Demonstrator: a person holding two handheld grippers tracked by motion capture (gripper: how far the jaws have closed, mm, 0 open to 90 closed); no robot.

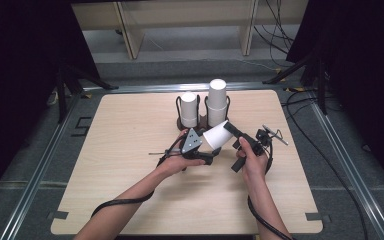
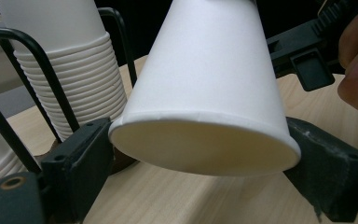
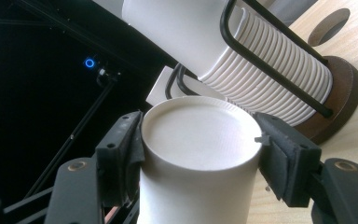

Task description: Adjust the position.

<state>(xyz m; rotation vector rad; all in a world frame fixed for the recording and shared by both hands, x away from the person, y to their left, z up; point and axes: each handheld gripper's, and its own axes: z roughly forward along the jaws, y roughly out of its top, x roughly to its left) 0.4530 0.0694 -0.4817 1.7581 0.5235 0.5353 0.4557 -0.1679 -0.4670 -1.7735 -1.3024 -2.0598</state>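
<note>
A single white paper cup [image 1: 218,134] hangs tilted over the middle of the wooden table, held between both grippers. My left gripper [image 1: 211,148] has its pads against the two sides of the cup's open rim [image 2: 205,149]. My right gripper [image 1: 228,127] is shut on the cup's closed bottom end [image 3: 200,130], one pad on each side. Just behind stand two stacks of white cups in black wire holders: a shorter one [image 1: 189,109] and a taller one [image 1: 217,100]. A stack [image 2: 65,60] sits left of the held cup in the left gripper view, and another [image 3: 242,56] behind it in the right gripper view.
The holders stand on round brown bases [image 3: 345,93] at the table's back middle. The wooden table [image 1: 130,190] has bare room to the left, right and front. Cables [image 1: 300,107] lie beyond the right edge, and a pale shelf frame [image 1: 130,30] stands behind.
</note>
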